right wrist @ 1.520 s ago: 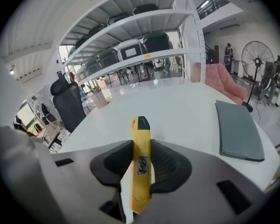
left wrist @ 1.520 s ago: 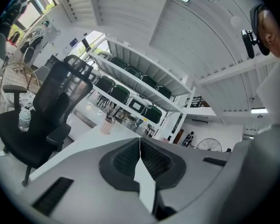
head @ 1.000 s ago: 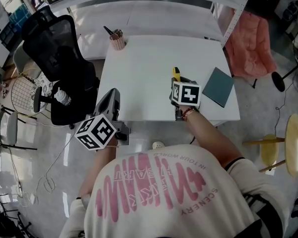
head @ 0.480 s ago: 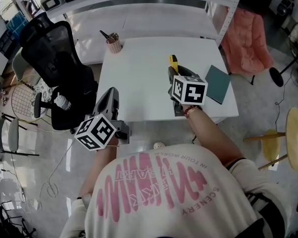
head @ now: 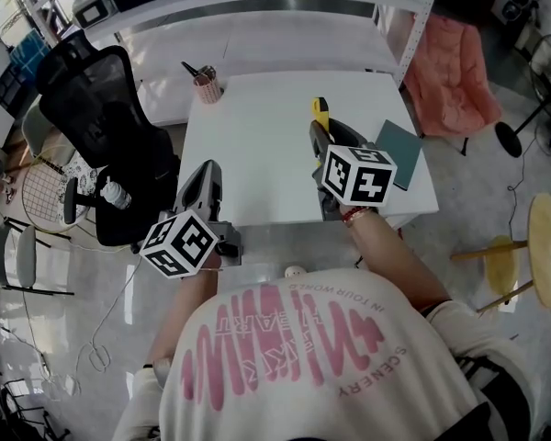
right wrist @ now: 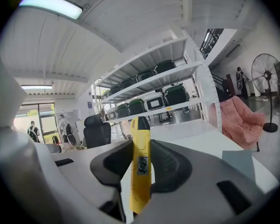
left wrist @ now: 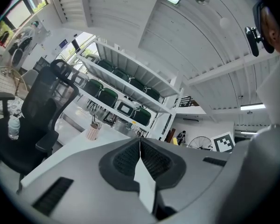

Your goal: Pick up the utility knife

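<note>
The yellow utility knife (right wrist: 140, 164) stands on edge between the black pads of my right gripper (right wrist: 141, 158), which is shut on it, its dark tip sticking out ahead. In the head view the knife (head: 320, 108) juts forward from that gripper (head: 320, 138), held above the right part of the white table (head: 257, 145). My left gripper (head: 205, 176) hovers at the table's near edge, to the left. Its jaws (left wrist: 140, 155) are shut with nothing in them.
A dark teal notebook (head: 399, 152) lies at the table's right edge. A pink pen cup (head: 207, 87) stands at the far left corner. A black office chair (head: 101, 108) is left of the table, a pink chair (head: 455, 72) at the right, shelving behind.
My right gripper has risen with the knife and now points closer to level. The left gripper has barely moved.
</note>
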Available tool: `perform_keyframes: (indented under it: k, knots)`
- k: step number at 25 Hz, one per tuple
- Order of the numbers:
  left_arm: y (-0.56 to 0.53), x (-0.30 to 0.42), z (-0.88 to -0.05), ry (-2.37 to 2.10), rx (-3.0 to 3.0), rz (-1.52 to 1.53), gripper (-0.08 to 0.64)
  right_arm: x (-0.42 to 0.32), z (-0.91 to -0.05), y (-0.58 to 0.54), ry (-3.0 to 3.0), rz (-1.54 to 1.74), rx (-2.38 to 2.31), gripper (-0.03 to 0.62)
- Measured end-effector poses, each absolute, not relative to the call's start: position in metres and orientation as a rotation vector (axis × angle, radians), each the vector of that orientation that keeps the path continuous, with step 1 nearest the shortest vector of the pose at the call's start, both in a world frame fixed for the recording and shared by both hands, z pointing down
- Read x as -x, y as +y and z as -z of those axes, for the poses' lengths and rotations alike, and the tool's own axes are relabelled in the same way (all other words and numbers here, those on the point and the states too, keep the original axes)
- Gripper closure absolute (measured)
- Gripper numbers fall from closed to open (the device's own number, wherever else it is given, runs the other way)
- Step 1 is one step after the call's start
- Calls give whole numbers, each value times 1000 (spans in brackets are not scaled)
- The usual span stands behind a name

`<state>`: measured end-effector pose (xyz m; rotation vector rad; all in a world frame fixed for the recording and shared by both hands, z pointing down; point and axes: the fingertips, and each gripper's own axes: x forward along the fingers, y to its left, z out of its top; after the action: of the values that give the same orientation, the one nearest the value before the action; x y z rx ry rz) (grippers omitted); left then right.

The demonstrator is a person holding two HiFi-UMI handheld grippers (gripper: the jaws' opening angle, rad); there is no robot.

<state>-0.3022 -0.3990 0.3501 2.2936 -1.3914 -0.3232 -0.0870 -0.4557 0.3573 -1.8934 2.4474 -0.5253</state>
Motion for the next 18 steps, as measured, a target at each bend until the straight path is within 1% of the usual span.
perform_keyframes:
  k: [6, 18]
  knots:
    - [-390, 298, -350, -1382, -2302, 306, 535, 84, -354, -437, 2415, 571, 1839, 460]
    - [-366, 303, -368, -1372, -2292, 271, 535, 95, -353, -402, 2373, 550, 1790, 457]
